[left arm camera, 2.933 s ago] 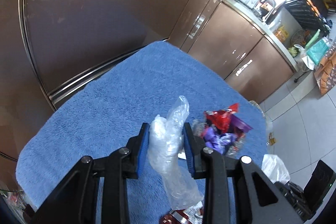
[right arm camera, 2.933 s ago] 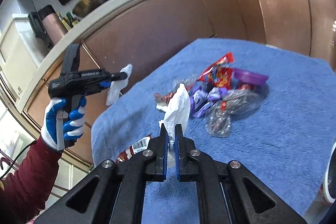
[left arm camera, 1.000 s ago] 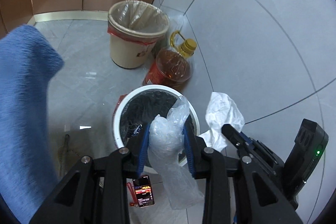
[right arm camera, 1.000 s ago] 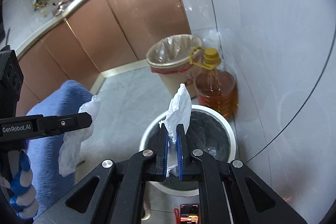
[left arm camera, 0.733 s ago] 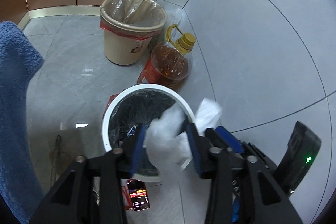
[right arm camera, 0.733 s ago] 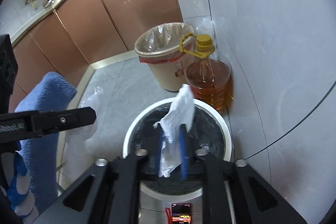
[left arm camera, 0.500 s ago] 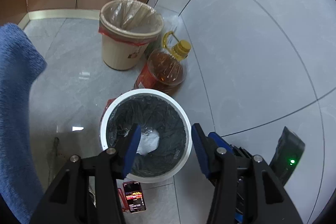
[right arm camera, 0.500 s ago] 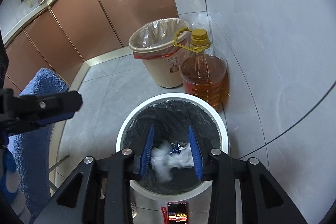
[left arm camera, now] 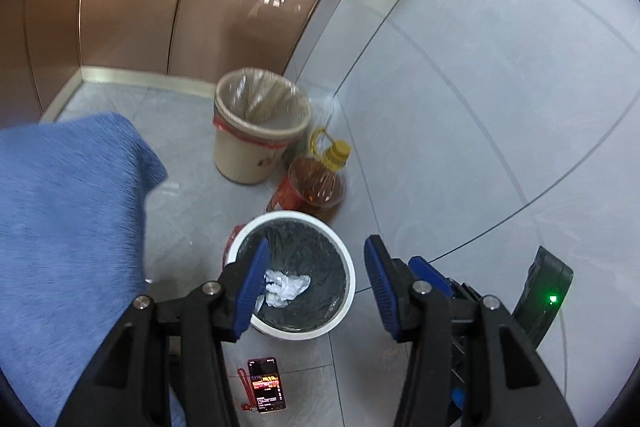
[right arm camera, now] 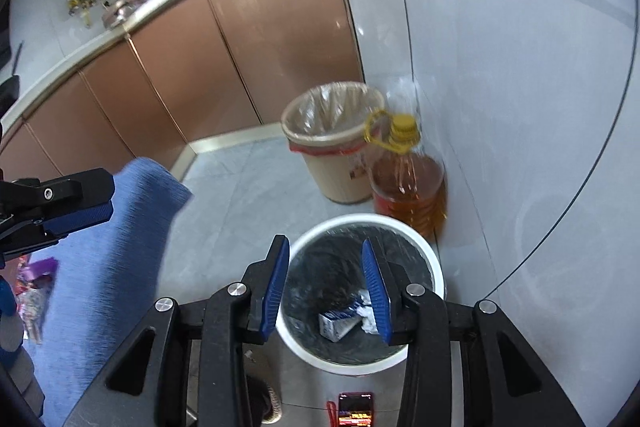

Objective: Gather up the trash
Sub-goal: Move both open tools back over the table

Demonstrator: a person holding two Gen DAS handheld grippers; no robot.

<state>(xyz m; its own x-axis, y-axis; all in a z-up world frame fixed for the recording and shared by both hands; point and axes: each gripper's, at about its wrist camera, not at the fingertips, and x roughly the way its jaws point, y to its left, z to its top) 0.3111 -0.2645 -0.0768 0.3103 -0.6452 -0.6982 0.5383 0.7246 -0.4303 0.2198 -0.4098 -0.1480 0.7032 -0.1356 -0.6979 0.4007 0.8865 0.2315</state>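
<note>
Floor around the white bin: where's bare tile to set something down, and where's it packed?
Bare tile lies between the blue towel and the beige bin, and right of the white bin toward the wall. It is crowded behind the white bin, where the oil bottle sits close beside the beige bin. A phone lies in front.

An oil bottle (left arm camera: 322,183) stands on the floor, touching a beige lined bin (left arm camera: 256,135); a phone (left arm camera: 266,385) lies on the tiles near a blue towel (left arm camera: 60,227).
</note>
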